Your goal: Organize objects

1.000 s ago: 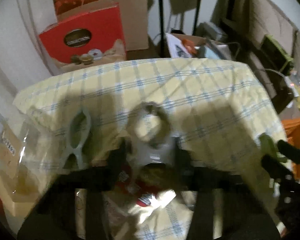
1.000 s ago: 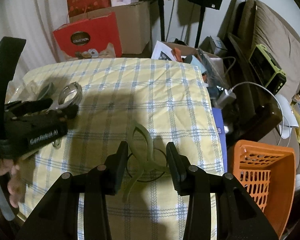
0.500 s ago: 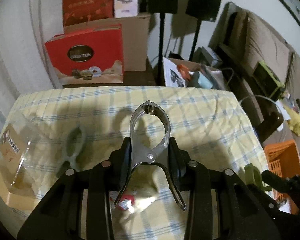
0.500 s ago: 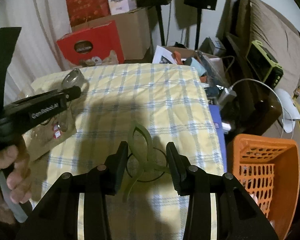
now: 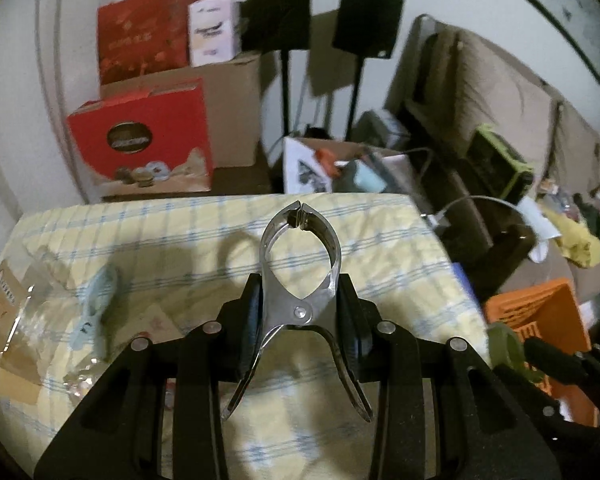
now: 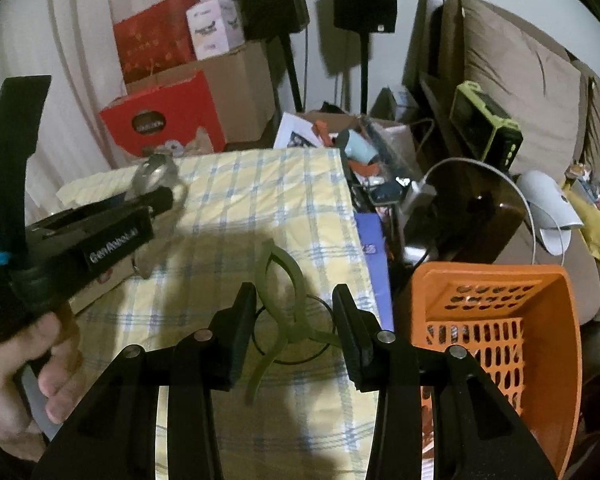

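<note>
Left wrist view: the left gripper [image 5: 300,312] is clamped on a metal spring clamp [image 5: 299,280], its ring-shaped nose pointing away over the yellow plaid tablecloth [image 5: 380,248]. On the cloth to the left a pale blue clip [image 5: 96,300] is blurred, and beside it a clear plastic package [image 5: 16,312] is cut off by the frame edge; its label is unreadable. A red gift box [image 5: 140,140] behind the table bears an oval logo too smeared to read. Right wrist view: the right gripper [image 6: 294,320] grips an olive-green plastic clip [image 6: 282,292] above the cloth, beside an orange basket [image 6: 496,320]. The left tool's side reads "GenRobot.AI", held by a hand [image 6: 24,380] partly out of frame.
</note>
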Tool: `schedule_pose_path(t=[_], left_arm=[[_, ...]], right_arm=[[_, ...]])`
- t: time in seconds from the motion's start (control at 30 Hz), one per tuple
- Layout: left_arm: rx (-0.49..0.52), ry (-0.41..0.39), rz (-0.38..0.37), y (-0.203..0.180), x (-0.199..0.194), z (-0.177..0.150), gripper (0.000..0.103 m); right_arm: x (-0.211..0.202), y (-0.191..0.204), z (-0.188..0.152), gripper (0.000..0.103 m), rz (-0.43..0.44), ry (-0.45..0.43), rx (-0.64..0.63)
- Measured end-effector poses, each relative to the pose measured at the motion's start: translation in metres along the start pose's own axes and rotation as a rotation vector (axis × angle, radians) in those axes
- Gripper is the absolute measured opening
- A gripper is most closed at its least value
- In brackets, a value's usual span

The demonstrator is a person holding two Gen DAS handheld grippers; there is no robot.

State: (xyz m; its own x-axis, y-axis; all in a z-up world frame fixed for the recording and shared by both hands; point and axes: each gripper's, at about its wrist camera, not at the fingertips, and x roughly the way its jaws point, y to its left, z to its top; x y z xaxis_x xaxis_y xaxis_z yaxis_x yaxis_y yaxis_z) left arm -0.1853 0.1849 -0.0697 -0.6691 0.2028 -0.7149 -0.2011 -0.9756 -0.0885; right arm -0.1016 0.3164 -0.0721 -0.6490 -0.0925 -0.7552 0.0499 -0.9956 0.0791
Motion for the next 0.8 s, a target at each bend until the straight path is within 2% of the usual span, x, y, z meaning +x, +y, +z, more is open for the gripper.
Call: schedule_pose_path(t=[0.3, 0.5, 0.63, 0.8], left_arm=[[0.006, -0.02, -0.002, -0.016, -0.008, 0.0, 0.034], [0.017, -0.048, -0.002, -0.02, -0.017, 0.0, 0.034], [0.031, -0.033, -0.115, -0.028, -0.02, -0.002, 0.034], [0.06, -0.054, -0.099, -0.041, -0.026, -0.004, 0.034]], right_arm=[[-0.019, -0.014, 0.001, 0.04, -0.032, -0.056, 0.019], [-0.035, -0.017, 0.003, 0.04, -0.089, -0.119, 0.016], [-0.042, -0.021, 0.001, 0.04, -0.086, -0.136, 0.031], [-0.051, -0.026, -0.002, 0.04, -0.105, -0.16, 0.036]])
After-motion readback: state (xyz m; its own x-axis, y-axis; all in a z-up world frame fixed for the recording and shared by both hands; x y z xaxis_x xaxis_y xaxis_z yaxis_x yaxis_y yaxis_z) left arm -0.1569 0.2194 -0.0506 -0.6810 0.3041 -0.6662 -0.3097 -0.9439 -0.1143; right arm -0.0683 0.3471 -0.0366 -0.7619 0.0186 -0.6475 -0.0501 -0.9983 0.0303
